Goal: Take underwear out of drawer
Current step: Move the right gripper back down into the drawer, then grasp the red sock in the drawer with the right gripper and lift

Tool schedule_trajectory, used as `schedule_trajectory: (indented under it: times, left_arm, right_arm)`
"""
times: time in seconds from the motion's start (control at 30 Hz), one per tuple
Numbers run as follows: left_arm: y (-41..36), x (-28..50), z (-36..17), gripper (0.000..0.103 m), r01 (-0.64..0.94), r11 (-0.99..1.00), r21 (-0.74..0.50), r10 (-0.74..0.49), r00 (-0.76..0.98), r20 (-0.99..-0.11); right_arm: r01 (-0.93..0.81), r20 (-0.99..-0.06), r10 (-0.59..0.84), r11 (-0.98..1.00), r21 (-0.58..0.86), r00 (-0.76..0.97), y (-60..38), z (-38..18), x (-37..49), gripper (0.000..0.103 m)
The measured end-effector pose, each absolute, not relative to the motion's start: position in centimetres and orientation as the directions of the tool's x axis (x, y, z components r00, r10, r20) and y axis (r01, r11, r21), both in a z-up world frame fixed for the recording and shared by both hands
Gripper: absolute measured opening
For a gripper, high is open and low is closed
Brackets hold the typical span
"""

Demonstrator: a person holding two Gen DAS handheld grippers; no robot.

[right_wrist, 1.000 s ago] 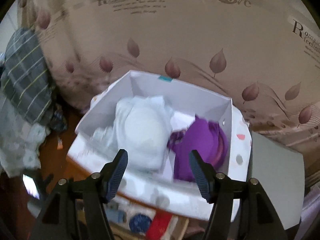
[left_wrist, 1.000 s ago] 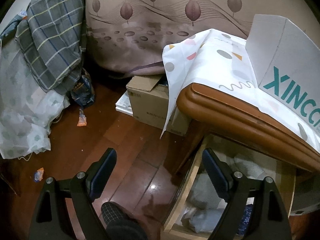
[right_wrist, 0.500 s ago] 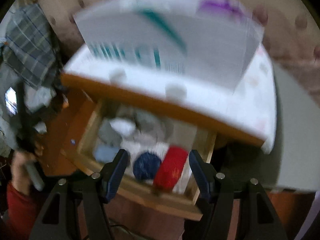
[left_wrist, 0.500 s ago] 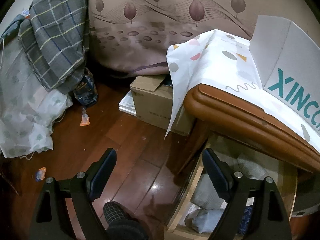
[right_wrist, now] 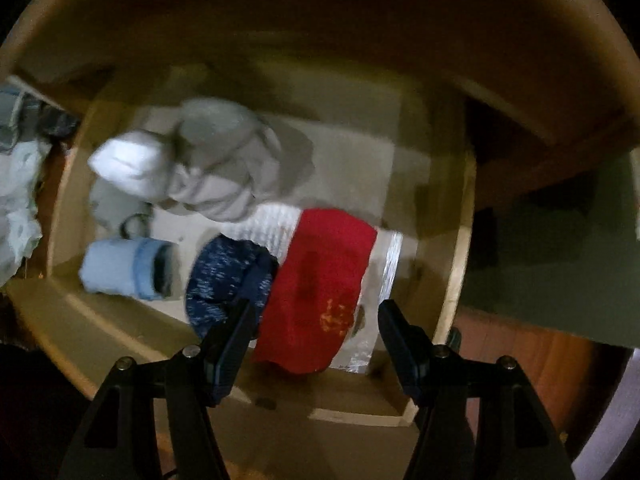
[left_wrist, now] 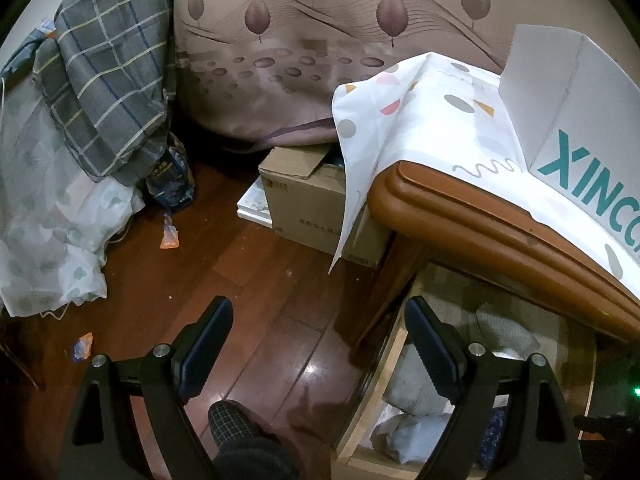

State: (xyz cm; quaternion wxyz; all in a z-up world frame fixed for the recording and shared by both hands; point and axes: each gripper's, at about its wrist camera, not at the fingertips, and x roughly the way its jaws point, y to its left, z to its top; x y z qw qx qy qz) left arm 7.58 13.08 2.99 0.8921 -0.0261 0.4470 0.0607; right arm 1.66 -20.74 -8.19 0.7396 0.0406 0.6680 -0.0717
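Observation:
The wooden drawer (right_wrist: 452, 280) stands open below the desk top and holds several rolled garments. In the right wrist view I see a red piece of underwear (right_wrist: 324, 284), a dark blue speckled one (right_wrist: 224, 280), a light blue roll (right_wrist: 120, 268) and grey and white ones (right_wrist: 216, 160). My right gripper (right_wrist: 316, 320) is open and empty, hovering just above the red piece. My left gripper (left_wrist: 320, 332) is open and empty over the floor, beside the drawer's left side (left_wrist: 384, 364). Grey garments (left_wrist: 416, 384) show in the drawer there.
A white box with teal letters (left_wrist: 576, 128) sits on a dotted cloth (left_wrist: 432, 120) on the desk top (left_wrist: 500, 232). A cardboard box (left_wrist: 316, 200) stands on the wood floor (left_wrist: 224, 280). Plaid and white bedding (left_wrist: 80, 120) hangs at the left. A slippered foot (left_wrist: 236, 432) is below my left gripper.
My right gripper swung down from the white box on the desk into the open drawer and now hovers over the red piece. My left gripper drifted slightly.

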Motion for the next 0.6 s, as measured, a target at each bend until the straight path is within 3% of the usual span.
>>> schedule_trajectory:
  times: [0.3, 0.6]
  left_arm:
    - [12.9, 7.5, 2.9, 0.086, -0.119, 0.993, 0.007, 0.077, 0.590, -0.804]
    - [12.6, 7.6, 2.8, 0.086, -0.116, 0.993, 0.006, 0.073, 0.580, -0.812]
  right_arm:
    - [0.274, -0.999, -0.024, 0.961, -0.030, -0.028, -21.5, -12.3, 2.6, 0.065]
    - [0.267, -0.991, -0.013, 0.962, -0.047, -0.130, -21.5, -14.8, 4.3, 0.065]
